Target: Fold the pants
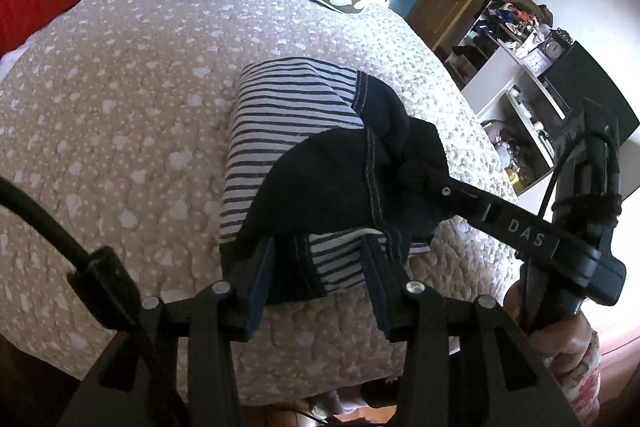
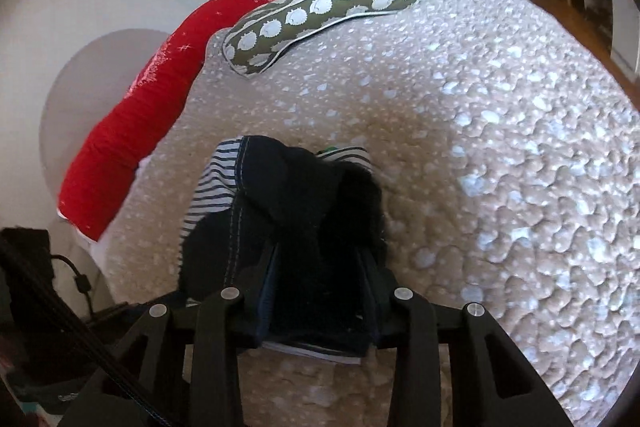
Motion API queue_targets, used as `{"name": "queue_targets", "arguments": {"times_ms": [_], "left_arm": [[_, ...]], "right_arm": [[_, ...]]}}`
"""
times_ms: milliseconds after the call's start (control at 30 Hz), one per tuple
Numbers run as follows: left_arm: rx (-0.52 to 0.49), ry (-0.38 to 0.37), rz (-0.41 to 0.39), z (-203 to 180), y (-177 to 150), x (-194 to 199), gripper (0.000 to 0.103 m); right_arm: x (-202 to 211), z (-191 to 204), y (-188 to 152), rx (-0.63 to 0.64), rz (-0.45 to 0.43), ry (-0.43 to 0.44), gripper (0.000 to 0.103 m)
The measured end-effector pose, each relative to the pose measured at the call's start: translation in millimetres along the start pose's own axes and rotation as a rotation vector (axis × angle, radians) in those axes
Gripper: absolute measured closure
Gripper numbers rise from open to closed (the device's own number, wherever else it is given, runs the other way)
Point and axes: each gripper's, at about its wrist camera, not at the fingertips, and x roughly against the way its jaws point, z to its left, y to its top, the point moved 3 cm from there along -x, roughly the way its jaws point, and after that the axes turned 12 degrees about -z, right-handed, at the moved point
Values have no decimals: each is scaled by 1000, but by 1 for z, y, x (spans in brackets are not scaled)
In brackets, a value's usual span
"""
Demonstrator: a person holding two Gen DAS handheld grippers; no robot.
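The pants [image 1: 296,163], navy-and-white striped with dark navy panels and pale stitching, lie bunched in a compact heap on the beige quilted bedspread [image 1: 120,115], directly ahead of both sets of fingers.

In the left wrist view the left gripper [image 1: 318,267] has its two fingers set fairly wide apart, one on either side of the near edge of the heap. Striped and dark cloth sits between them and drapes over their tips; whether the pads actually press the fabric cannot be told. Beyond the right-hand finger the right gripper [image 1: 408,173] reaches in from the side, its tip buried in the dark folds at the top of the heap, with the person's hand [image 1: 560,339] gripping its handle.

In the right wrist view the right gripper [image 2: 320,267] also has its fingers spread fairly wide, with dark navy cloth filling the space between them and a striped layer showing underneath at the fingers' base. The fabric rises ahead of the tips in a dark mound; a firm clamp cannot be confirmed.

Far ahead of the fingers an olive pillow [image 2: 320,15] with white round prints lies on the bedspread, and past it, to the left, a red blanket [image 2: 160,87] runs along the bed's edge
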Motion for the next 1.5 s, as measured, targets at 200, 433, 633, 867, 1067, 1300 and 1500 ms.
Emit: {"name": "queue_targets", "arguments": {"times_ms": [200, 433, 633, 867, 1067, 1300, 1500], "left_arm": [[-10, 21, -33, -1, 7, 15, 59], [-71, 82, -76, -6, 11, 27, 57], [-106, 138, -88, -2, 13, 30, 56], [-98, 165, -86, 5, 15, 30, 56], [-44, 128, -94, 14, 20, 31, 53], [115, 69, -106, 51, 36, 23, 47], [277, -73, -52, 72, 45, -7, 44]], "right_arm": [[3, -4, 0, -11, -12, -22, 52], [16, -31, -8, -138, -4, -16, 42], [21, -31, -9, -165, -11, -20, 39], [27, -32, -5, -197, -32, -11, 36], [29, -43, -2, -242, -48, -17, 32], [17, -59, -5, -344, -40, 43, 28], [3, -64, -1, -396, -54, 93, 25]]}}
